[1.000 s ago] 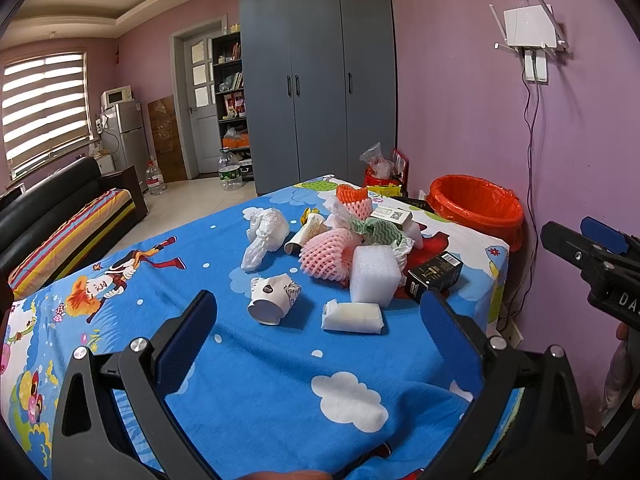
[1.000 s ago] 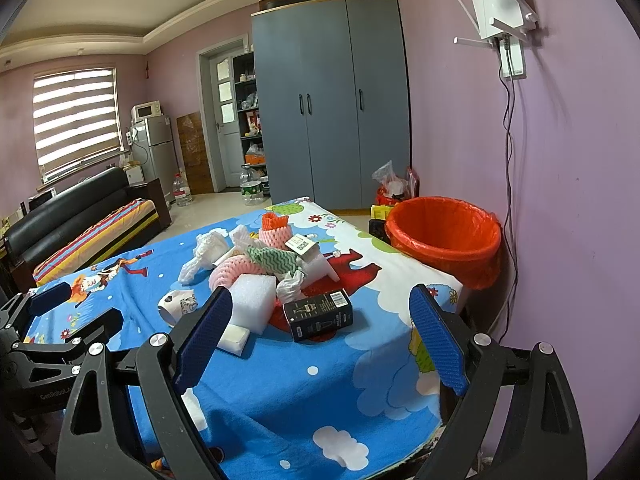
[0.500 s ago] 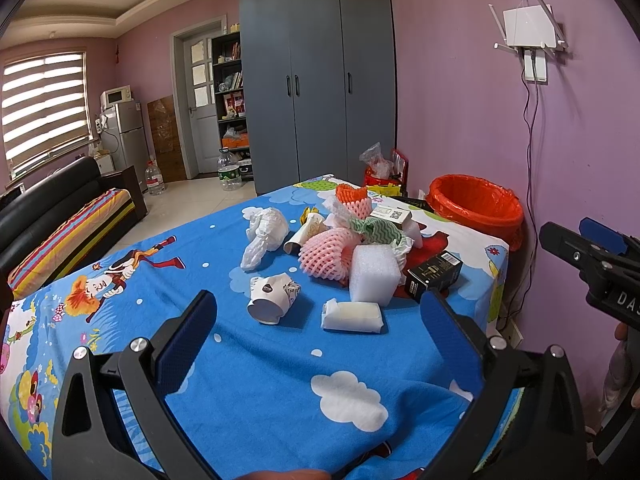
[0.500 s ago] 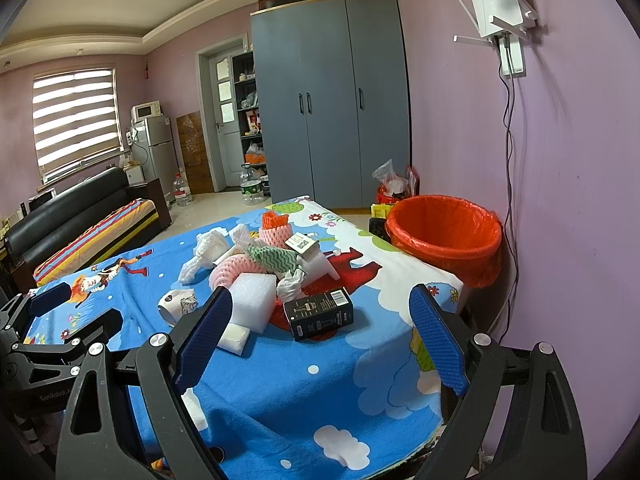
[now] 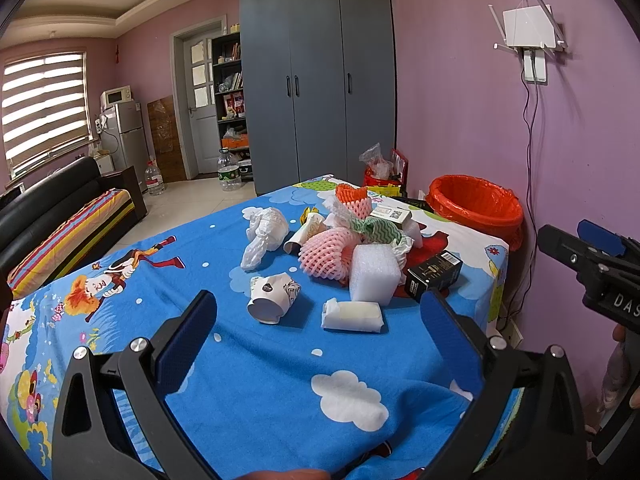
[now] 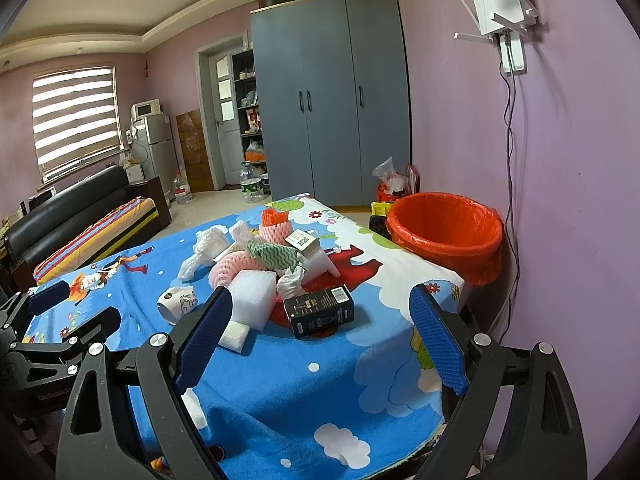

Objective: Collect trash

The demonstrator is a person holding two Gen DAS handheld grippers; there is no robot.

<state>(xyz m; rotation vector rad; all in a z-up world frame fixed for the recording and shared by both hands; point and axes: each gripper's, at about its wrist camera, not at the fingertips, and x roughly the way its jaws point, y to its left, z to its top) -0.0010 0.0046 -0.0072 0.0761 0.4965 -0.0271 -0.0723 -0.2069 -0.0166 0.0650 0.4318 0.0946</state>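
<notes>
A heap of trash lies on the blue cartoon tablecloth: a crushed paper cup, a white foam slab, a white foam block, pink fruit netting, a black box, a white plastic bag. The orange-lined bin stands past the table's far right corner. My left gripper hovers open short of the cup and slab. My right gripper is open, with the black box framed between its fingers, farther off.
The pink wall runs close along the right side. A grey wardrobe stands behind the table, a black sofa to the left. My right gripper's body shows at the left wrist view's right edge, with a hand below it.
</notes>
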